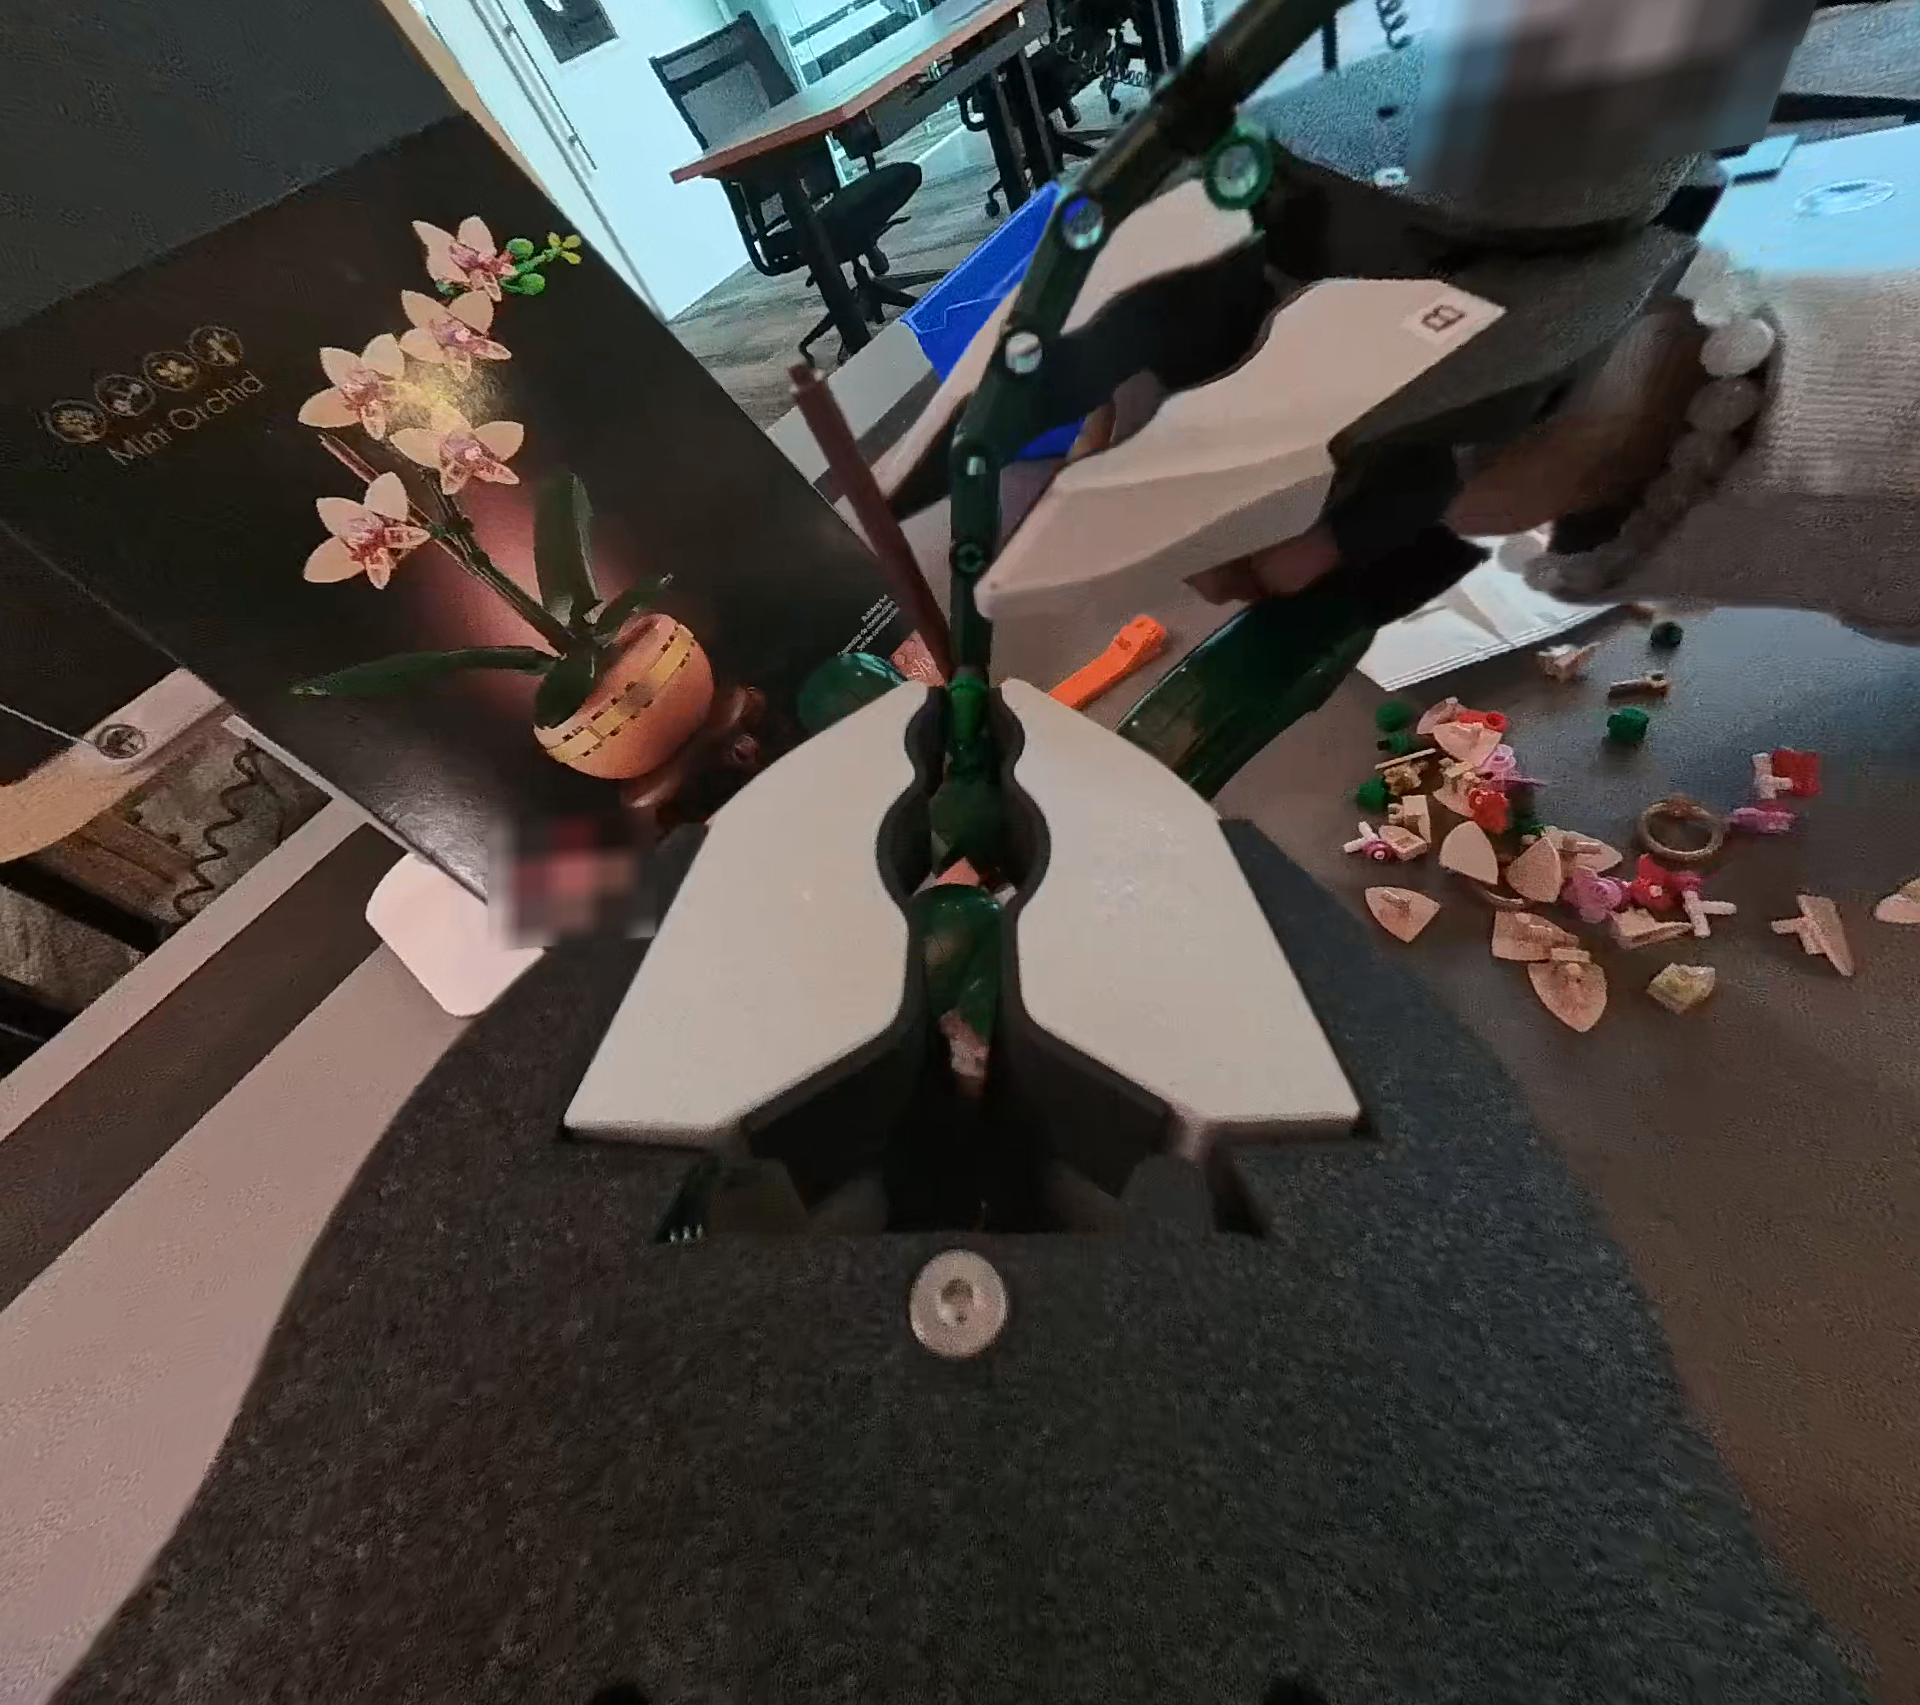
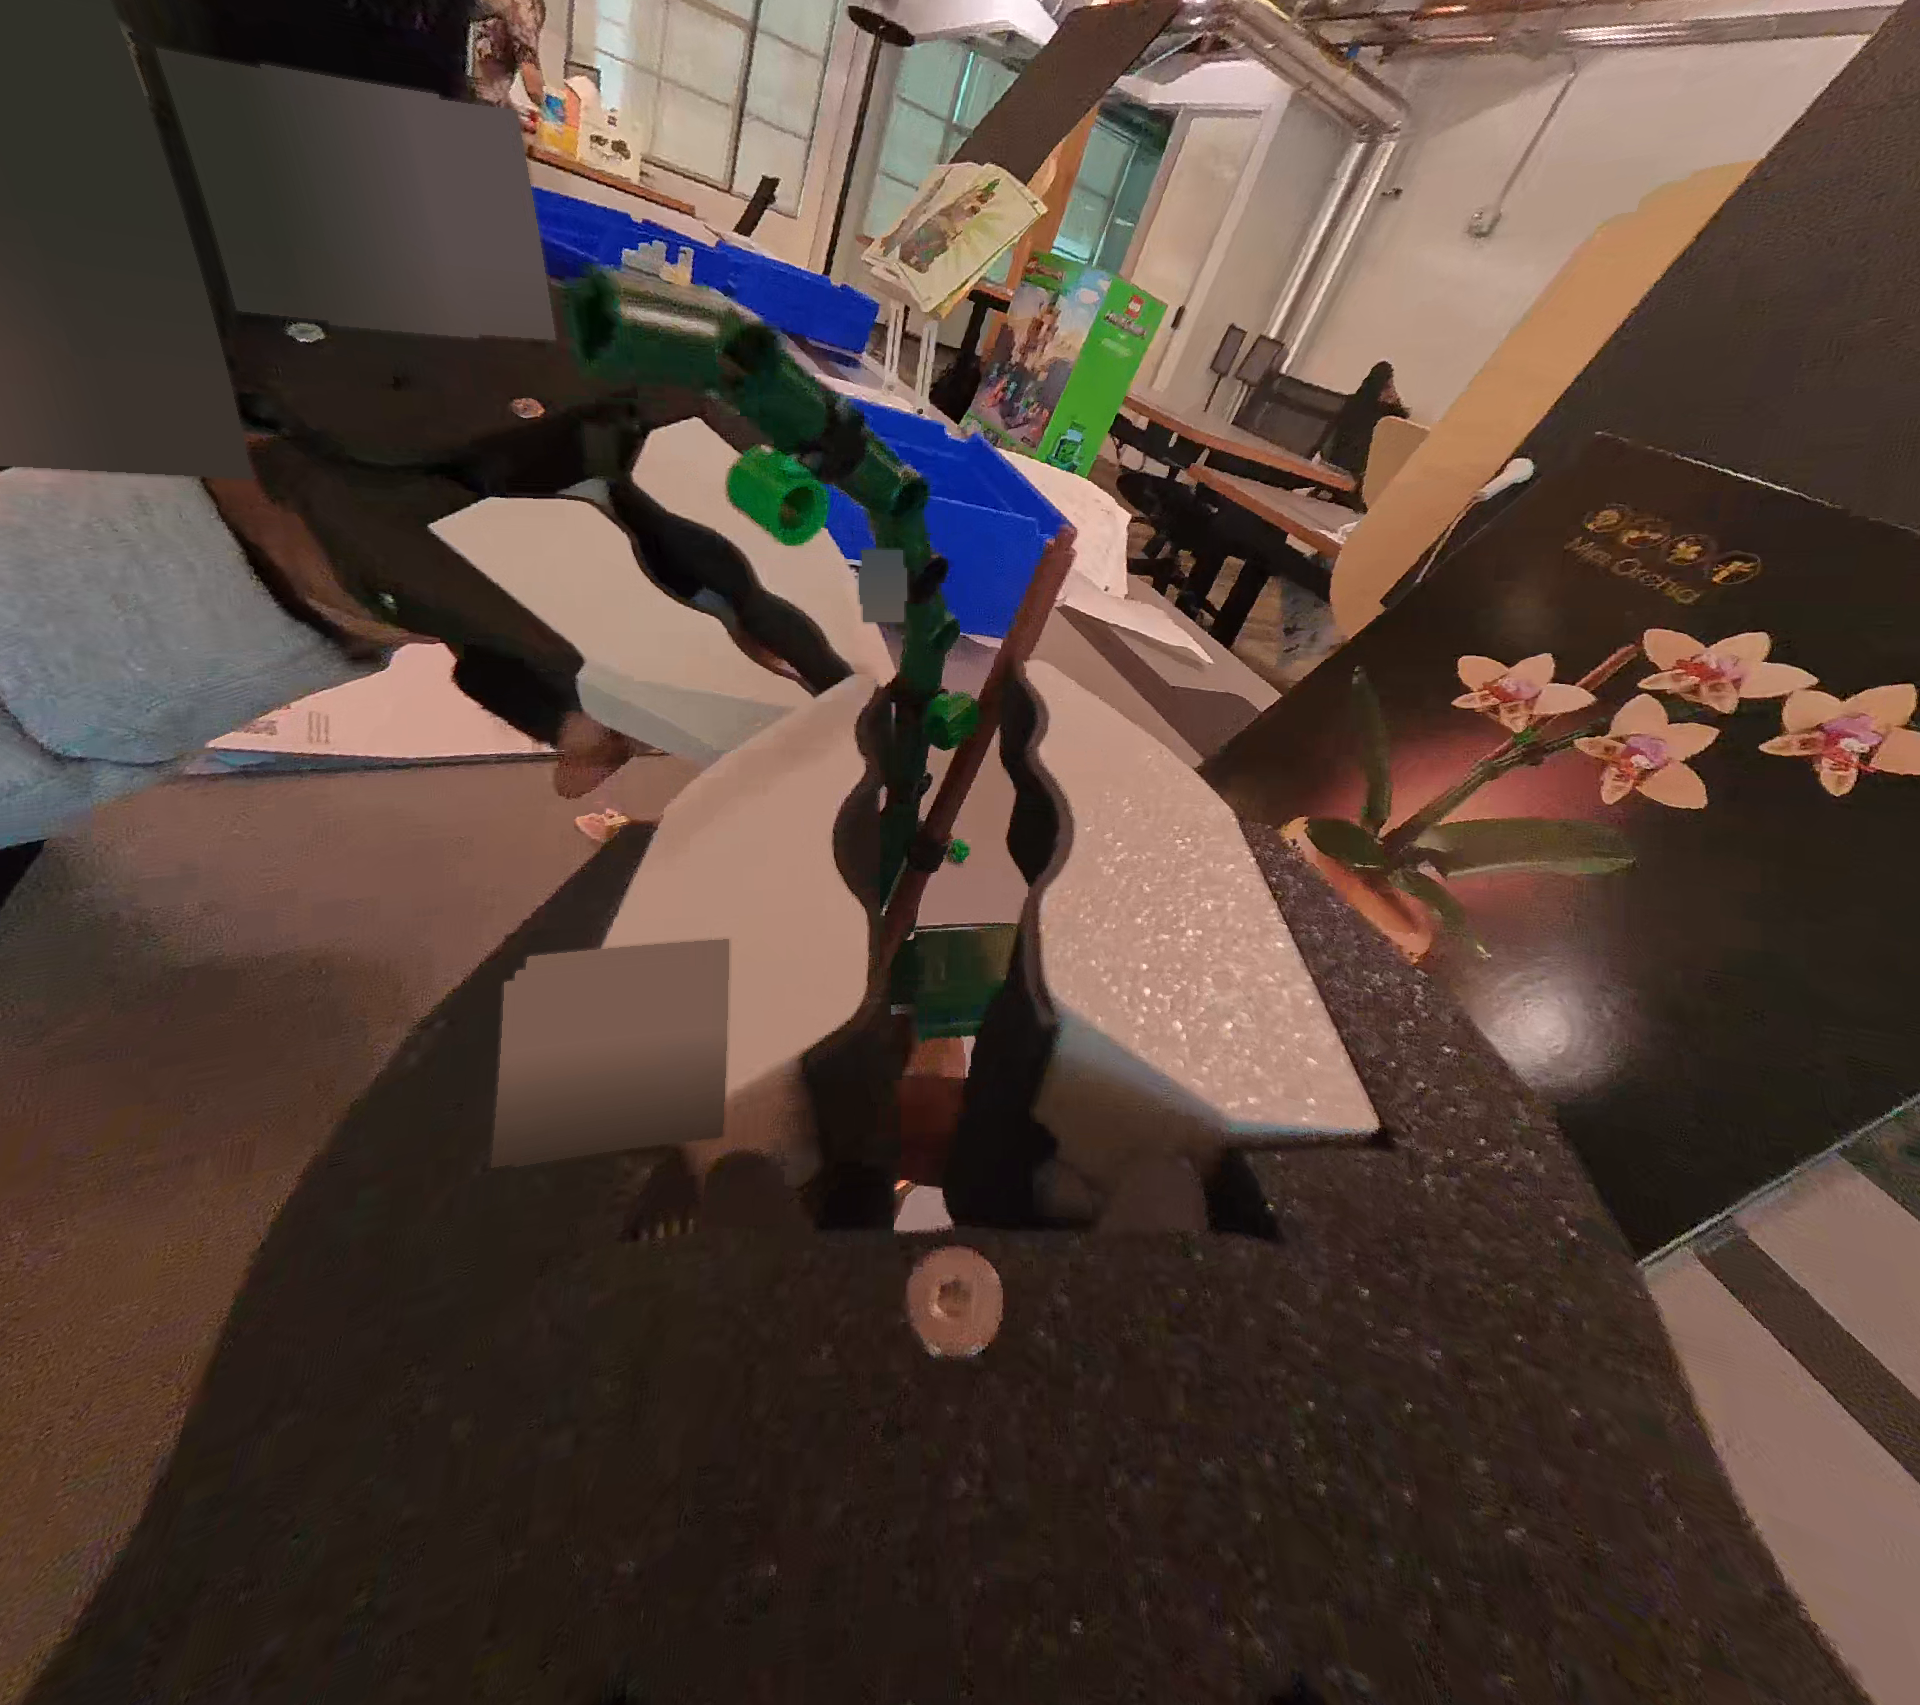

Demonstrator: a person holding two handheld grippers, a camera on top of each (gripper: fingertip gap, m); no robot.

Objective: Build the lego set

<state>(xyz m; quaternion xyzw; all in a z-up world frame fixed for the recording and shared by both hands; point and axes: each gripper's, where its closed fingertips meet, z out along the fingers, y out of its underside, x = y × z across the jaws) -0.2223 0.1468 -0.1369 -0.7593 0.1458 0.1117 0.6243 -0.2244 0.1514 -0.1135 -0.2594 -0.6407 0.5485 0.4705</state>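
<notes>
A dark green jointed orchid stem [image 1: 1039, 325] rises from green leaf parts, with a thin brown rod [image 1: 862, 502] beside it. My left gripper [image 1: 961, 710] is shut on the stem's base. My right gripper [image 1: 951, 523] reaches in from the right, jaws apart on either side of the stem higher up. In the right wrist view the stem [image 2: 914, 616] and rod [image 2: 997, 720] stand between the right gripper's [image 2: 940, 699] fingers with room to spare. The left gripper [image 2: 873, 689] comes in from the left. Loose pink, cream and red pieces [image 1: 1507, 834] lie on the table at right.
The set's dark box [image 1: 468, 460] leans close on the left; it also shows in the right wrist view [image 2: 1662, 772]. An orange brick separator [image 1: 1112, 663], a dark green leaf [image 1: 1247, 689] and paper sheets [image 1: 1475, 616] lie behind. Blue bins [image 2: 935, 533] stand farther back.
</notes>
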